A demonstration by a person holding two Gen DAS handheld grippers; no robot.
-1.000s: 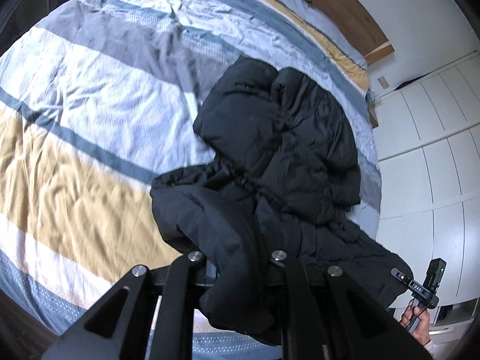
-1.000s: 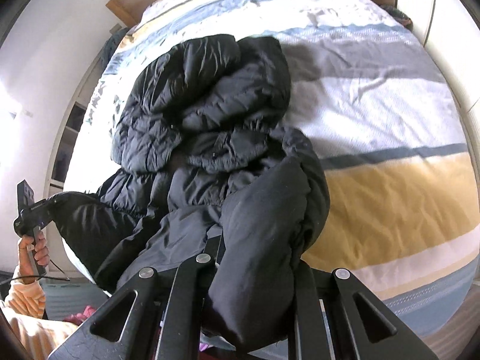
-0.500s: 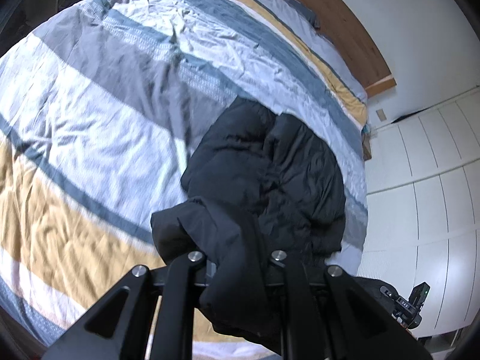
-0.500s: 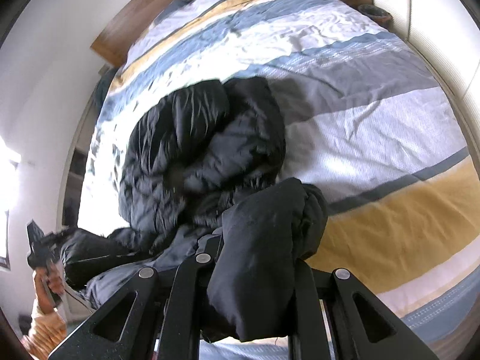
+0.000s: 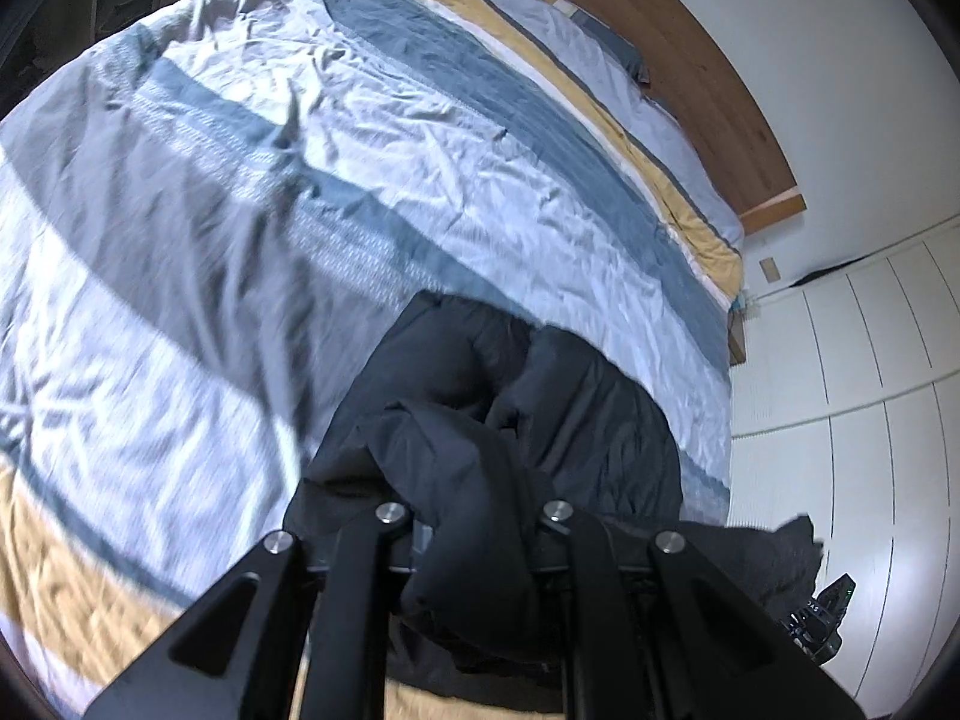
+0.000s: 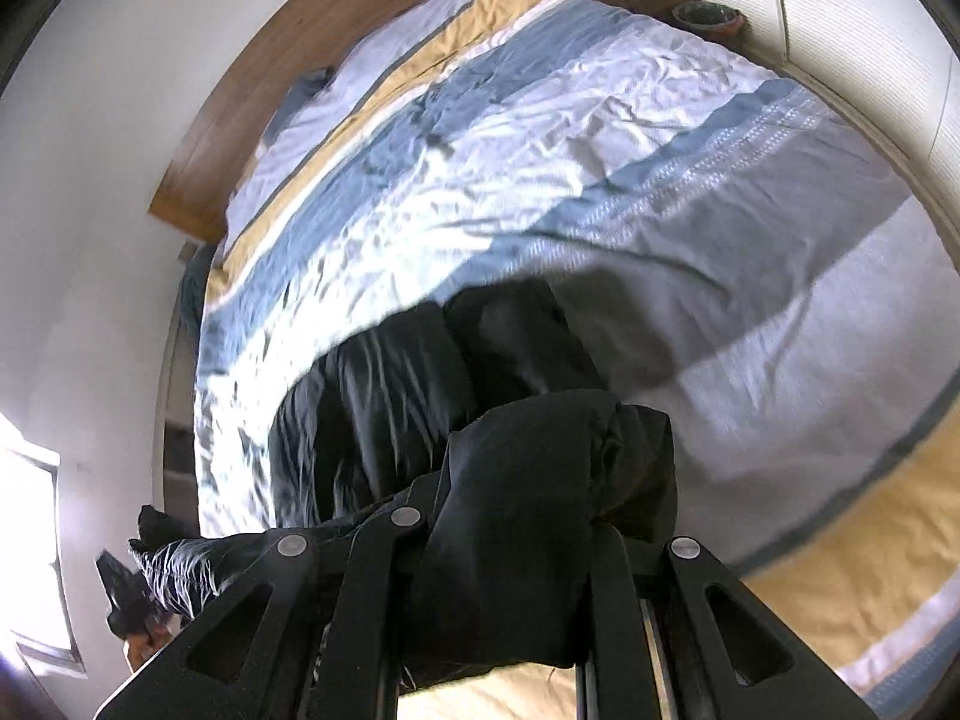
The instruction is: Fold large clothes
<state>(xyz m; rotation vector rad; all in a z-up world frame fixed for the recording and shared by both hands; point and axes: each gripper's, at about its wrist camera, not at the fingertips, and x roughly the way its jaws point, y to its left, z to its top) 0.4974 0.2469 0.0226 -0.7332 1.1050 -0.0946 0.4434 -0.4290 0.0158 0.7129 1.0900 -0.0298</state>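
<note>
Striped bed under black jacket | left gripper clamped on jacket | right gripper clamped on jacket

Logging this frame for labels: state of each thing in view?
jacket: bunched, near edge lifted, far part on the bed
left gripper: shut on jacket
right gripper: shut on jacket
duvet: spread flat, wrinkled
wardrobe: doors closed

Striped bed — black jacket on it
</note>
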